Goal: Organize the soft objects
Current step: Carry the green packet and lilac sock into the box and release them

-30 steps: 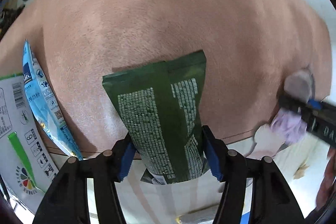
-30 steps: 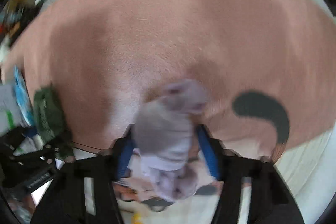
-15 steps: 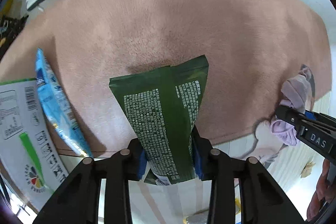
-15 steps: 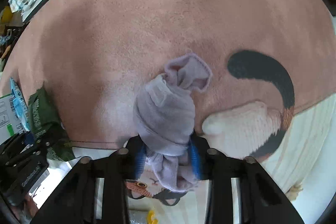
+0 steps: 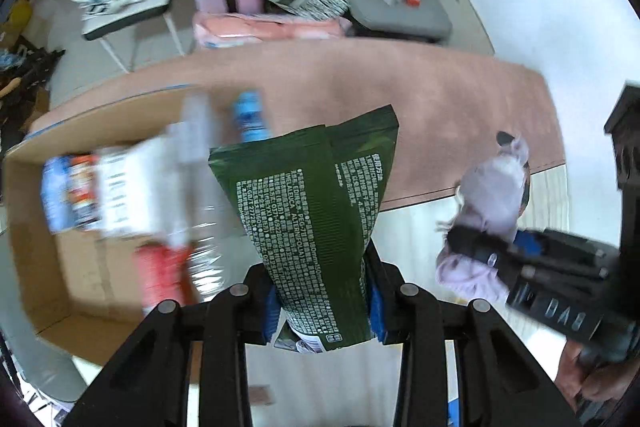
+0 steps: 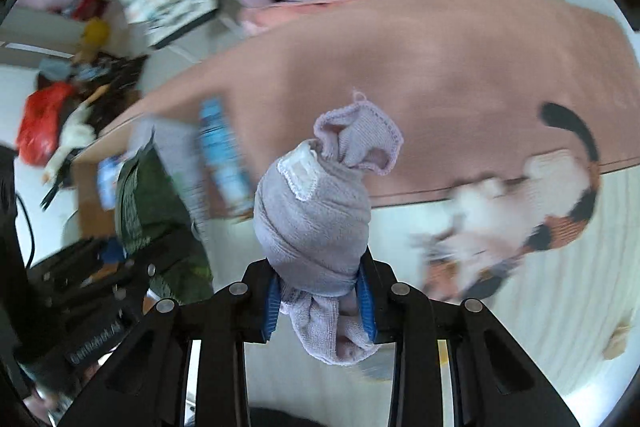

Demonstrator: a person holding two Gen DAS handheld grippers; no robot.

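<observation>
Pinching a green packet (image 5: 316, 211), left gripper (image 5: 322, 301) holds it near a cardboard box (image 5: 76, 235) at left; right gripper (image 6: 320, 301) clamps a rolled lilac sock (image 6: 316, 215) over the pink rug (image 6: 440, 67).

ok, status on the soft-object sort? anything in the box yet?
Done: several packs already sit in the cardboard box, blurred, so I can't count them. In hand: left gripper is clamped on the green pouch, right gripper on the rolled lilac sock, both lifted above the pink rug. Left: neither is placed yet.
</observation>
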